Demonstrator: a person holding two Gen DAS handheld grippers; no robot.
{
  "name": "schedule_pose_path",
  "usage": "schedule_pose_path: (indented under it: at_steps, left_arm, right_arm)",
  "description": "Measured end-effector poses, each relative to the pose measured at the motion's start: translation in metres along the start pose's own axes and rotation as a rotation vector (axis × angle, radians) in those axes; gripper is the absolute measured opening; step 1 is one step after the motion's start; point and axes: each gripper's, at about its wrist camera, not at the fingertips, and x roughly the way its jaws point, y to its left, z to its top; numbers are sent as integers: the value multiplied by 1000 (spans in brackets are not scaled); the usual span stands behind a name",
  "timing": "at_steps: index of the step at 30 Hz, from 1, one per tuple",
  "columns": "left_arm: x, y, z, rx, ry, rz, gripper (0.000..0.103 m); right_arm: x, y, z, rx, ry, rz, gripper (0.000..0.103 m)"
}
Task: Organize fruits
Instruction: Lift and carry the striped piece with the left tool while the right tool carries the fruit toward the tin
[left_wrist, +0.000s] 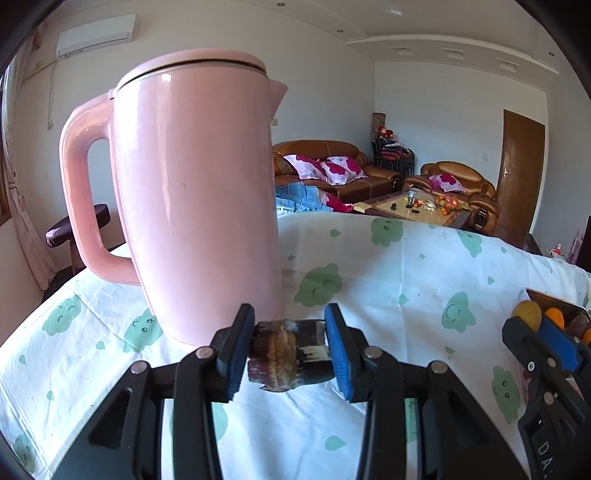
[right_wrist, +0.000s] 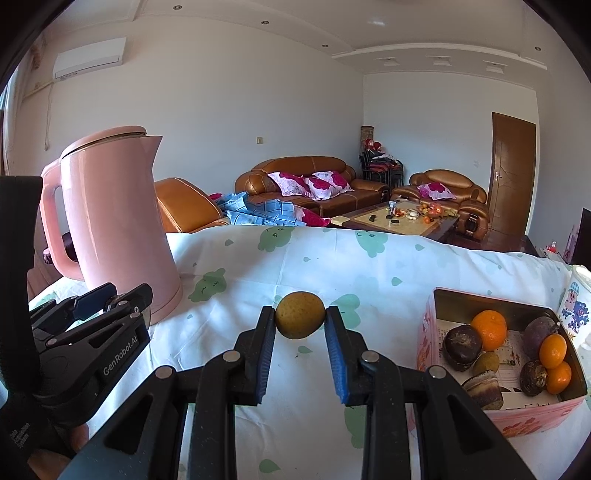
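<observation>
White cloth with green cloud faces (right_wrist: 388, 266) is covering the table. Right gripper (right_wrist: 300, 325) is squeezing a small round yellow-brown fruit (right_wrist: 300, 319) above it; light, firm, maybe slippery. Left gripper (left_wrist: 290, 345) is pinching a dark brown stubby fruit chunk (left_wrist: 286, 354) by its ends. Both are heading, probably, for the pink box of fruit (right_wrist: 517, 413).

1 kettle (right_wrist: 114, 229), 1 box (right_wrist: 535, 410), 3 oranges (right_wrist: 489, 329), 2 grippers (right_wrist: 300, 347), 1 cup (right_wrist: 576, 295), 2 sofas (right_wrist: 306, 181).
</observation>
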Motion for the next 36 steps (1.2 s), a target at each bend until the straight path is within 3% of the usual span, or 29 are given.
schedule_pose_path:
  at_steps: [36]
  left_arm:
    - [-46,-11,-22,-20,-59,28,41]
  right_arm:
    - [-49,-15,-20,-15,-33,-38,29]
